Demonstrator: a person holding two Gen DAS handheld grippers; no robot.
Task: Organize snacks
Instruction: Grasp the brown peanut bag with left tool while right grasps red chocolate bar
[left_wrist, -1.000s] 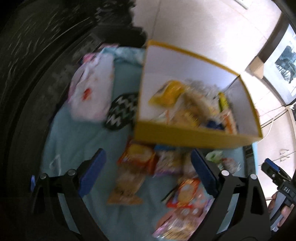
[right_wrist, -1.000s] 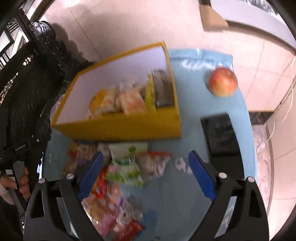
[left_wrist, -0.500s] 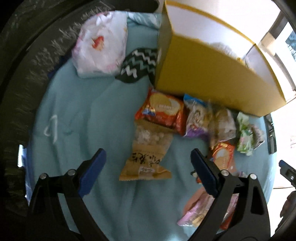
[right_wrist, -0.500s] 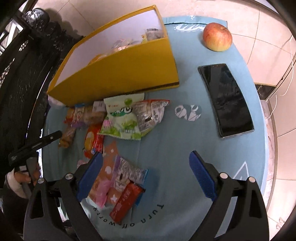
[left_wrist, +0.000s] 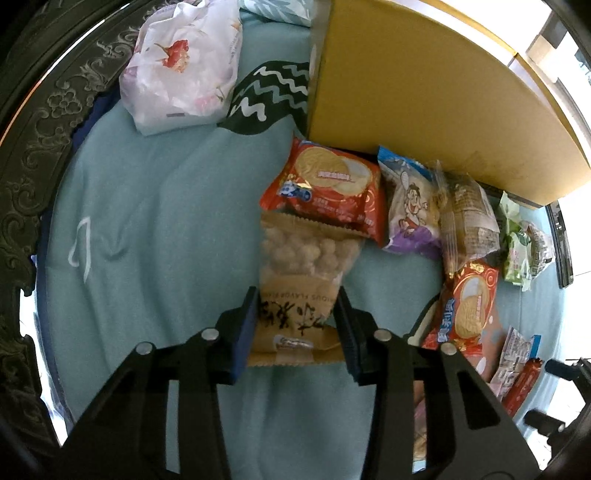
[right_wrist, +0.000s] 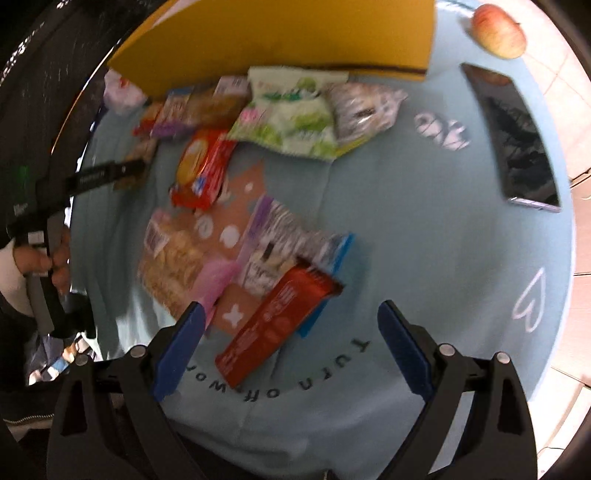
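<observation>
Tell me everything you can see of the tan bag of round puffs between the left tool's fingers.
The tan bag lies flat on the teal cloth, a kraft-look pouch with a clear window showing pale round puffs and black brush lettering below it. Its serrated top edge tucks under the red biscuit pack. The left tool straddles its lower half, jaws closing, blue pads against both side edges, which look slightly pinched in. The bottom seam is crinkled. It appears sealed and has not been lifted.
</observation>
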